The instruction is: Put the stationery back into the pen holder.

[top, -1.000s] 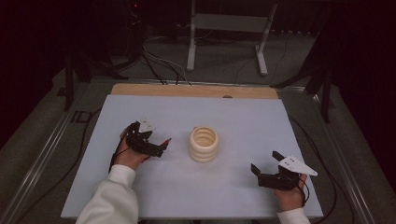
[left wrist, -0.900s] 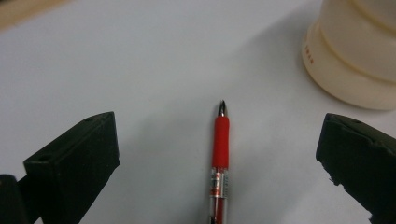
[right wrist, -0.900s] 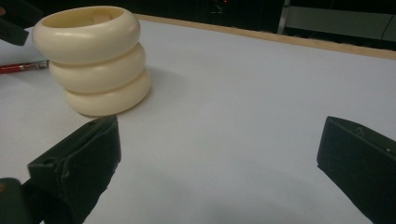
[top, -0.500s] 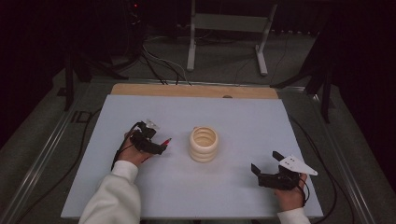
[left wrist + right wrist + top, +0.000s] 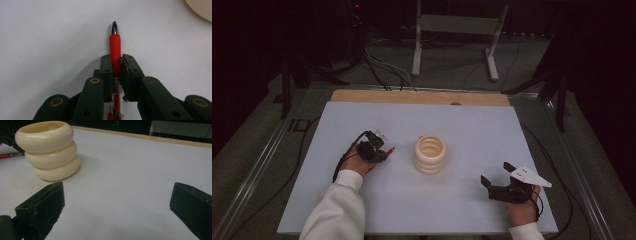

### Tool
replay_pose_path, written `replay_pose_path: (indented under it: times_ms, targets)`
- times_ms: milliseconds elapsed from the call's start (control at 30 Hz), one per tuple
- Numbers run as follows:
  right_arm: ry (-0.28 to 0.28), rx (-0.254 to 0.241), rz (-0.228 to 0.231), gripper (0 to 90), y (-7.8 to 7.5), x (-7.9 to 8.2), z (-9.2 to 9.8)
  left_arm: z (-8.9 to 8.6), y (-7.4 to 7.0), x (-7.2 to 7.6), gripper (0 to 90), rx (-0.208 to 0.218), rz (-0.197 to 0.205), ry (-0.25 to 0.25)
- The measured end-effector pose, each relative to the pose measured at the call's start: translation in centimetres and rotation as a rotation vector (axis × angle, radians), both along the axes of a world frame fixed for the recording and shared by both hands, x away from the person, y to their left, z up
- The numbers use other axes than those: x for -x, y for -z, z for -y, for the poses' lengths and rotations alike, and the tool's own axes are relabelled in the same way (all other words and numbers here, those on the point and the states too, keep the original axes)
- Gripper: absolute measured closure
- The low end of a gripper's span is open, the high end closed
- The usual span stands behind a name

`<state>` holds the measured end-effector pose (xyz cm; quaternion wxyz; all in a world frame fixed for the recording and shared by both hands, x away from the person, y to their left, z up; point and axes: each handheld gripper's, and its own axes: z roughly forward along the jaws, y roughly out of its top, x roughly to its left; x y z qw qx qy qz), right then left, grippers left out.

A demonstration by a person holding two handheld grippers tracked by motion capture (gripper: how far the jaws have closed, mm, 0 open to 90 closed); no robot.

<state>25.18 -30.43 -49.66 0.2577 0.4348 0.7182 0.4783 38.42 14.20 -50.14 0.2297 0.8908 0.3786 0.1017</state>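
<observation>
A red pen (image 5: 115,47) with a metal tip lies along the white table, pointing toward the cream ribbed cup (image 5: 430,154). My left gripper (image 5: 115,60) has just been closing and is now shut on the pen, both pads pressed against its red barrel; in the high view this gripper (image 5: 379,152) sits left of the cup with the pen's tip (image 5: 390,149) poking out to the right. My right gripper (image 5: 496,174) rests near the table's front right, jaws wide apart with nothing between them. From the right gripper view the cup (image 5: 48,150) stands upright at far left.
The white board (image 5: 472,130) covers the table, with a wooden strip (image 5: 422,97) along its far edge. Cables (image 5: 343,161) trail from both grippers. A metal stand (image 5: 457,30) and dark floor lie beyond the table.
The left gripper has slid slightly right and down toward the table and its jaws have closed onto the red pen. The right hand has kept still.
</observation>
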Motion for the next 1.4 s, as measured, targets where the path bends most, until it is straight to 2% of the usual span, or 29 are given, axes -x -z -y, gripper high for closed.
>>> replay_pose_path:
  times_ms: [167, 333, 500, 833, 1400]
  targets:
    - [0.006, -0.007, -0.001, 0.2, 0.0, 0.0, 0.1, 0.0, -0.7, 0.1, 80.7, 0.052, 0.016, -0.014]
    - [0.005, -0.004, -0.002, 0.2, 0.0, 0.0, 0.1, -0.5, -1.5, 0.3, 80.6, 0.074, 0.033, -0.022]
    - [0.005, -0.005, -0.003, 0.2, 0.0, 0.1, 0.0, -0.9, -2.6, 0.8, 80.6, 0.126, 0.078, -0.041]
    - [0.005, -0.009, 0.000, 0.2, 0.0, 0.1, 0.1, -0.8, -4.2, 1.2, 80.6, 0.160, 0.118, -0.055]
    - [0.001, -0.013, -0.005, 0.2, 0.0, 0.1, 0.0, -0.8, -7.8, 1.4, 80.6, 0.268, 0.212, -0.080]
